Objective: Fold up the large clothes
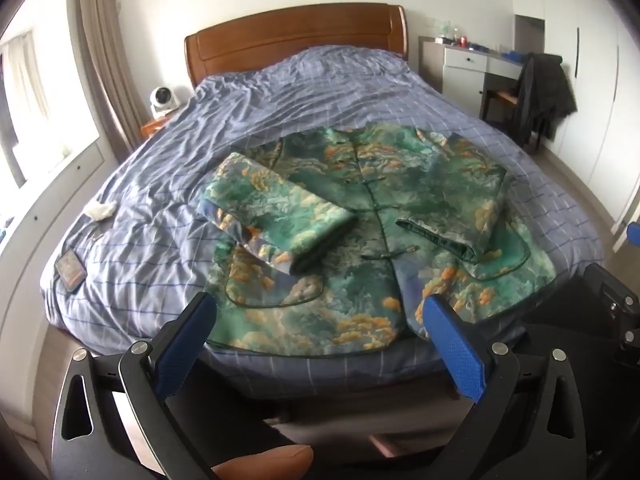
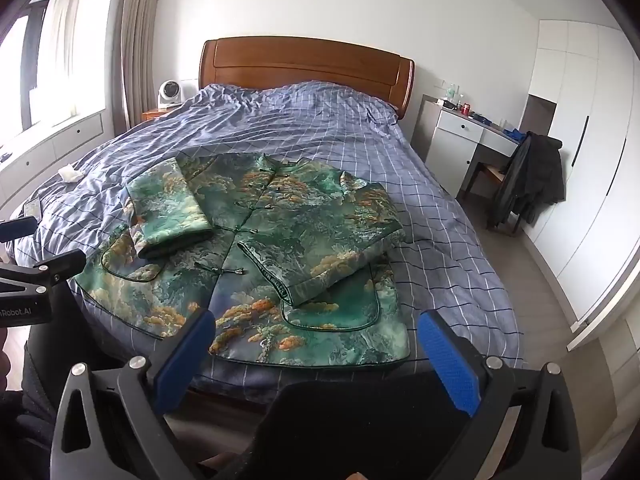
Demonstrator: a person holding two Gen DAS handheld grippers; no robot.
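A: Nearest, left gripper [image 1: 320, 320]?
B: Blue-padded fingers [image 1: 452, 344] spread wide, nothing between them, above the foot of the bed. Right gripper [image 2: 316, 334]: same, fingers apart, empty.
A: Garment?
B: Green-and-orange landscape-print satin jacket [image 1: 360, 248] lies front up on the blue checked duvet [image 1: 320, 92], hem at the near edge, both sleeves folded across the front.
A: Beyond?
B: Brown wooden headboard [image 1: 296, 36]; white counter [image 2: 472, 128] at right.

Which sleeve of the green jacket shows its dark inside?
The sleeve on the desk side: its cuff gapes, showing dark green lining. The other sleeve, toward the window, lies folded with its cuff flat.
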